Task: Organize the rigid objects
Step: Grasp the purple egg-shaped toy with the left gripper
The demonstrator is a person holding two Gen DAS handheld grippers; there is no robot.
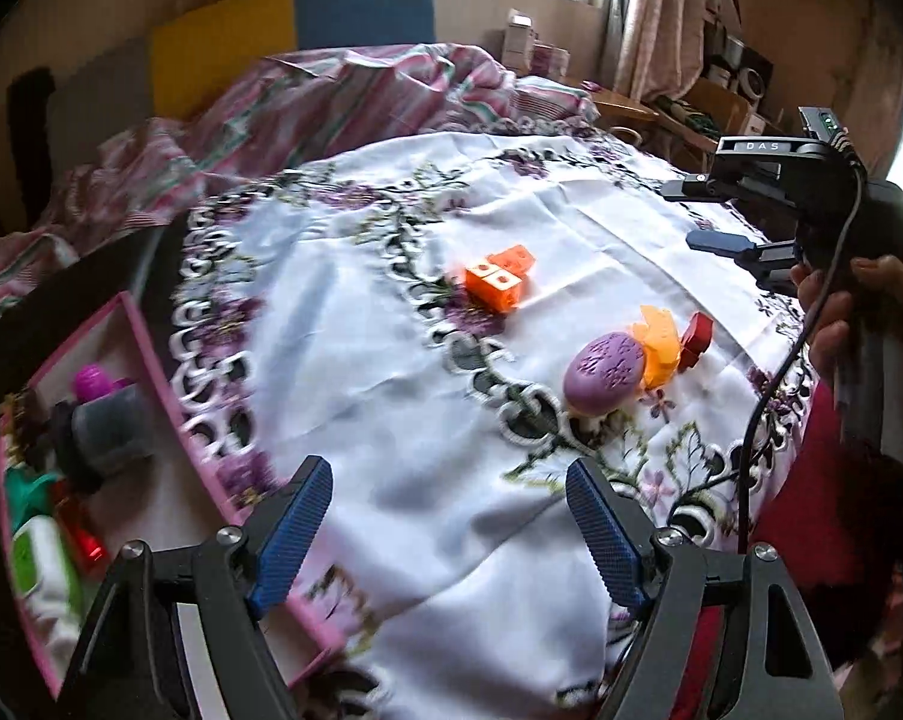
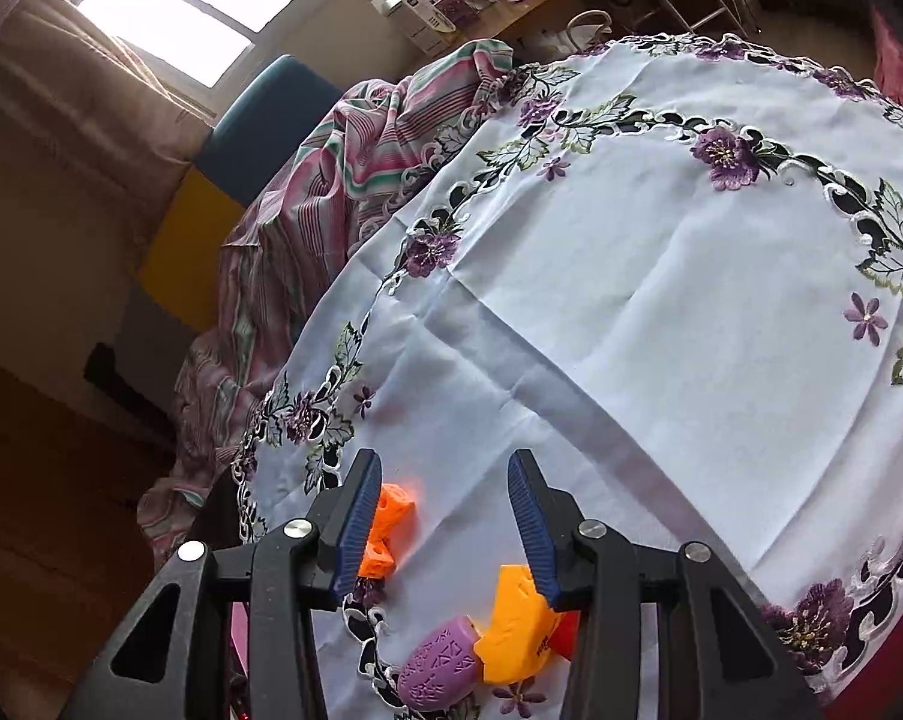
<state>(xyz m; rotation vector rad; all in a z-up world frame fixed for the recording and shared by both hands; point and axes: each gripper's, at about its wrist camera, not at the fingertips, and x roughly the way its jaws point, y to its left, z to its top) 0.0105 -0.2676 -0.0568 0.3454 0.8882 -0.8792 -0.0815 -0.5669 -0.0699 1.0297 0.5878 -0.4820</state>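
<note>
On the white embroidered cloth point(image 1: 391, 312) lie an orange block point(image 1: 499, 276), a purple egg-shaped piece point(image 1: 604, 369), a yellow-orange piece point(image 1: 658, 342) and a small red piece point(image 1: 694, 339). My left gripper point(image 1: 448, 531) is open and empty, low over the cloth next to a pink box point(image 1: 151, 360). My right gripper point(image 1: 685, 216) is at the right, open, above the pieces. In the right wrist view my right gripper point(image 2: 445, 516) is open and empty; the orange block point(image 2: 388, 531), yellow-orange piece point(image 2: 514, 618) and purple piece point(image 2: 436, 669) lie below it.
The pink box at the left holds several items, among them a grey cup point(image 1: 109, 426), a magenta ball point(image 1: 94, 381) and a green-white bottle point(image 1: 43, 558). A striped blanket point(image 1: 343, 96) lies bunched behind the cloth. A wooden desk point(image 1: 625, 102) stands beyond.
</note>
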